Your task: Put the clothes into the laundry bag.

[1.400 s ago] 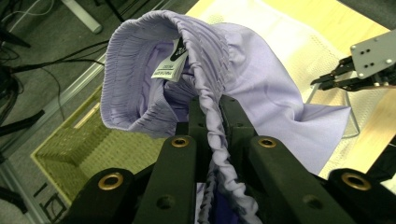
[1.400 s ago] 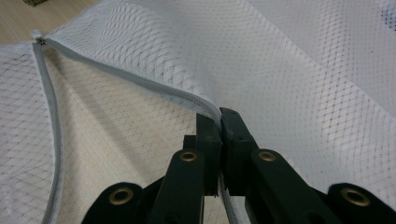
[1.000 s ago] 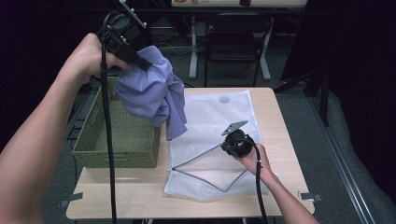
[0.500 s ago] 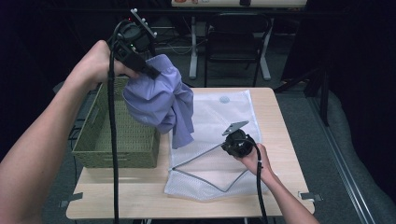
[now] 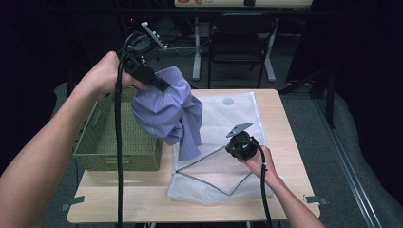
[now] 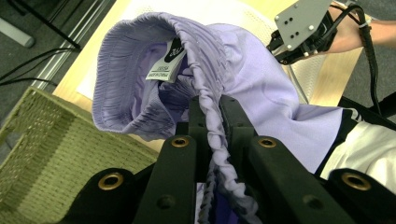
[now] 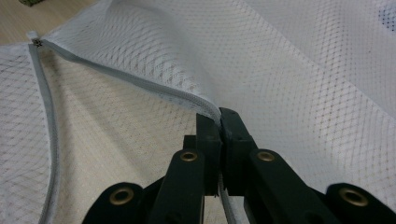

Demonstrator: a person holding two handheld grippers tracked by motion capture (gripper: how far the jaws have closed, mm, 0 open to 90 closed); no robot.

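Lavender garment [image 5: 167, 112] hangs bunched above the table's [image 5: 128, 194] middle, between the green basket [image 5: 119, 142] at its left edge and the white mesh bag [image 5: 223, 161]. The raised left gripper [image 5: 161, 84] clamps its waistband; the low right gripper [image 5: 233, 144] pinches the bag's zipper edge open. Judged next: lower the garment into the opening.

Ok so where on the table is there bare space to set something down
Bare wood runs along the table's near edge, in front of the green basket and mesh bag, plus a strip right of the bag. The middle is crowded: the purple garment hangs there.
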